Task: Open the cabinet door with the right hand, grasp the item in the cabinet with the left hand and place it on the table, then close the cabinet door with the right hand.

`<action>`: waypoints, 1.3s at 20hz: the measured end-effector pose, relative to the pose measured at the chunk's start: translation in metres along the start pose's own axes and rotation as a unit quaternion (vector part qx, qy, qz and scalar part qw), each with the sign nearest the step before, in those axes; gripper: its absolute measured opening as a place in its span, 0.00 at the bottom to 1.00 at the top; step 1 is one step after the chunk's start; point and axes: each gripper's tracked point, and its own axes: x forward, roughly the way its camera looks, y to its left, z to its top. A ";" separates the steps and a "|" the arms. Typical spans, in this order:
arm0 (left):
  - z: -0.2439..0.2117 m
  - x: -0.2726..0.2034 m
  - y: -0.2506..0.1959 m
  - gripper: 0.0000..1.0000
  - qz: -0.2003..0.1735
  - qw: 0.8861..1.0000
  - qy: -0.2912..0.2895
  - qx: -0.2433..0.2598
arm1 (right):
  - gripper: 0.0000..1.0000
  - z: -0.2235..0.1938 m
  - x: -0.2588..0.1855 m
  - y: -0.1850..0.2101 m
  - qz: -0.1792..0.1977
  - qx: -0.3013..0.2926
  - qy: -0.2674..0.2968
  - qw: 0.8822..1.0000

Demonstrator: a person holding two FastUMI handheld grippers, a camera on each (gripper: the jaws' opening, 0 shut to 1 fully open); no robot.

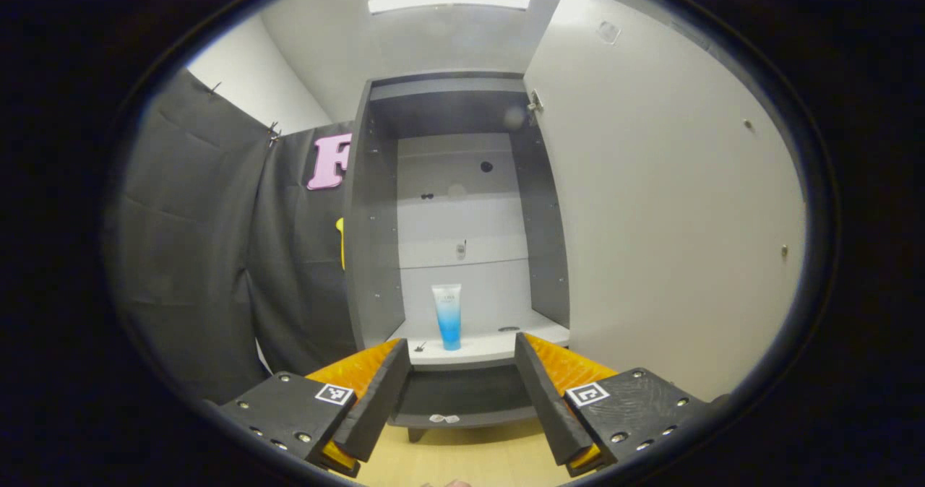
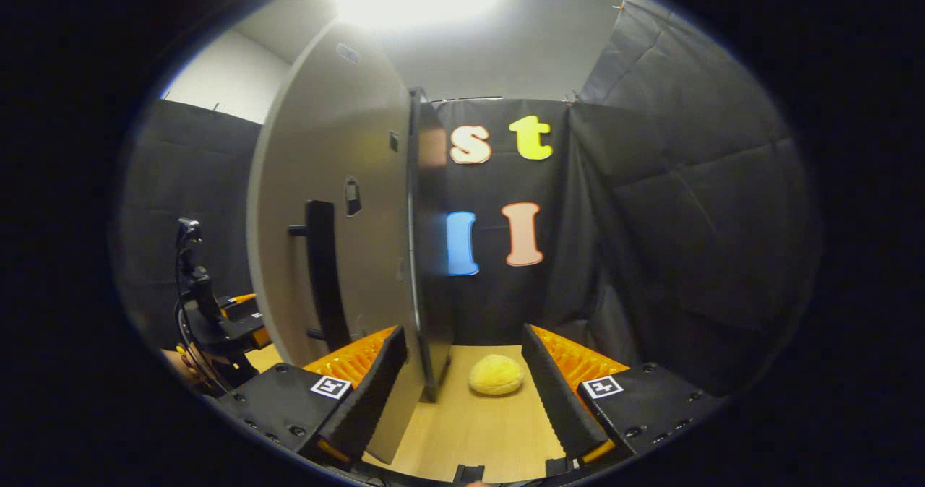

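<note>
No text can be read for certain. The blue-and-white tube (image 1: 448, 316) standing on the cabinet shelf (image 1: 477, 346) carries a small line of print near its top, too small to make out. Square black-and-white marker tags (image 1: 334, 394) sit on the gripper bodies in both views; they bear patterns, not words or numbers.

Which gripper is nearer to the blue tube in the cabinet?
Left. The left gripper faces the blue tube on the cabinet shelf, open, short of it. The right gripper is at the open door's edge, facing away.
</note>
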 end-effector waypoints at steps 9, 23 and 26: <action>-0.001 0.118 0.021 0.91 -0.038 0.999 0.013 -0.022 | 0.98 -0.016 0.017 -0.050 -0.149 0.030 0.002 0.988; -0.068 0.228 0.030 0.91 -0.072 0.994 0.076 -0.026 | 0.98 -0.039 0.052 -0.034 -0.203 0.050 0.034 0.977; -0.072 0.237 0.027 0.91 -0.078 0.994 0.078 -0.026 | 0.98 -0.042 0.052 -0.036 -0.208 0.048 0.037 0.976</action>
